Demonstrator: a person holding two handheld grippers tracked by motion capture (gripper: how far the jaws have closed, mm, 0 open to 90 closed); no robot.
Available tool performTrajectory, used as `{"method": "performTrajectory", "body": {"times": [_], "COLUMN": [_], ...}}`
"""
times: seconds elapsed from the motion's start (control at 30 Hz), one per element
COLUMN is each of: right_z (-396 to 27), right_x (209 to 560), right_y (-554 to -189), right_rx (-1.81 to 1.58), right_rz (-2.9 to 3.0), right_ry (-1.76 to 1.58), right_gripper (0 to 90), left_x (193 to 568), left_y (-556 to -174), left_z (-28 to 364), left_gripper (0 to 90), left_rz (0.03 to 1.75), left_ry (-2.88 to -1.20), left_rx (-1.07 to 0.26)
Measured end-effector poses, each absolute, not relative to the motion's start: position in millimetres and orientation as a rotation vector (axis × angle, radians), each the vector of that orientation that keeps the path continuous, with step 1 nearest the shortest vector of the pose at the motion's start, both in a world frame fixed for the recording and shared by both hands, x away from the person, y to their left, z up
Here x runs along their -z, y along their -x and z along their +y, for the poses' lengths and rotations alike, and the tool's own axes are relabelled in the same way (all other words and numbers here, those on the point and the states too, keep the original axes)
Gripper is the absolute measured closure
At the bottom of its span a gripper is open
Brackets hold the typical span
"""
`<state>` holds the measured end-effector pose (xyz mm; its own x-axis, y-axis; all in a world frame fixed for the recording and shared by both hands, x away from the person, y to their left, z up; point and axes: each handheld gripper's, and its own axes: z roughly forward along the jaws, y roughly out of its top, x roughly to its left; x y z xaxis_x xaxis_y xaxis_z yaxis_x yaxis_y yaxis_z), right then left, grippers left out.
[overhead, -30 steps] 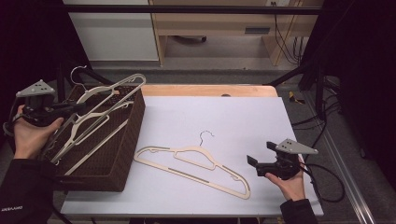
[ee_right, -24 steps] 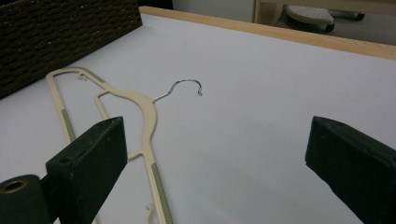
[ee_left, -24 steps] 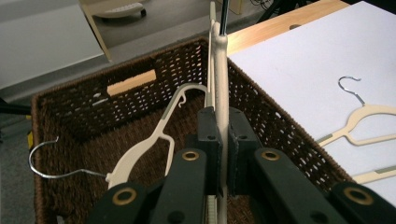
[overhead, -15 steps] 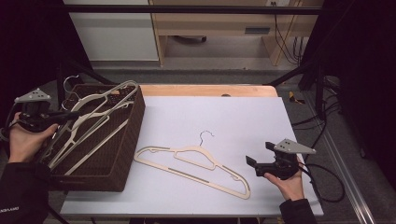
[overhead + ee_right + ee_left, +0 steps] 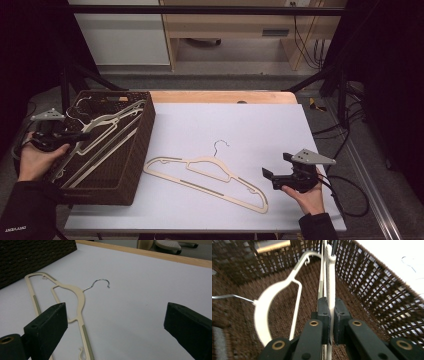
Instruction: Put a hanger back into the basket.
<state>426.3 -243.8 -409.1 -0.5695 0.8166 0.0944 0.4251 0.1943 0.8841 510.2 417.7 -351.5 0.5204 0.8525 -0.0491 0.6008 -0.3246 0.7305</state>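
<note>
- A white table [image 5: 280, 130] spans the middle of the high view; its near edge is cut off at the bottom of the frame.
- A dark woven basket [image 5: 131, 165] sits at the left edge of the table, in the left middle of the frame. Several pale hangers lie heaped inside, overlapping so that their number is hard to tell.
- A cream hanger [image 5: 210, 177] lies flat on the table at lower centre, just right of the basket, its wire hook pointing toward the far side.
- The left gripper [image 5: 70, 136] is at the far left, at the basket's outer rim, the hand partly lost in shadow. In the left gripper view its jaws are clenched on the thin edge of a white hanger [image 5: 330, 277] that runs up the frame inside the basket; the background is blurred.
- The right gripper [image 5: 272, 176] rests at lower right, near the cream hanger's right end but apart from it. In the right gripper view its jaws stand wide, released, grasping nothing.
</note>
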Motion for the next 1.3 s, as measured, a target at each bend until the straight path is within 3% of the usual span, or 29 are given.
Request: {"method": "performTrajectory", "body": {"times": [0.27, 0.5, 0.77, 1.03, 1.3], "right_z": [-243, -243, -242, -242, -242], "right_x": [410, 410, 409, 405, 405], "right_y": [-427, -427, -427, -426, -425], "right_rx": [-1.334, -1.339, -1.345, -1.363, -1.361], "right_rz": [2.082, 2.086, 2.079, 2.067, 2.065], "right_ry": [-1.167, -1.164, -1.163, -1.162, -1.163], "right_gripper": [5.5, 5.5, 5.5, 5.4, 5.4], "left_x": [369, 358, 341, 332, 335], "left_y": [-514, -500, -478, -461, -447], "left_z": [422, 431, 418, 390, 333], "left_gripper": [82.9, 70.5, 60.0, 41.7, 20.9], "left_rz": [1.339, 1.418, 1.292, 1.168, 1.018], "left_ry": [-2.046, -1.900, -1.809, -1.758, -1.739], "left_rx": [-0.445, -0.543, -0.586, -0.613, -0.572]}}
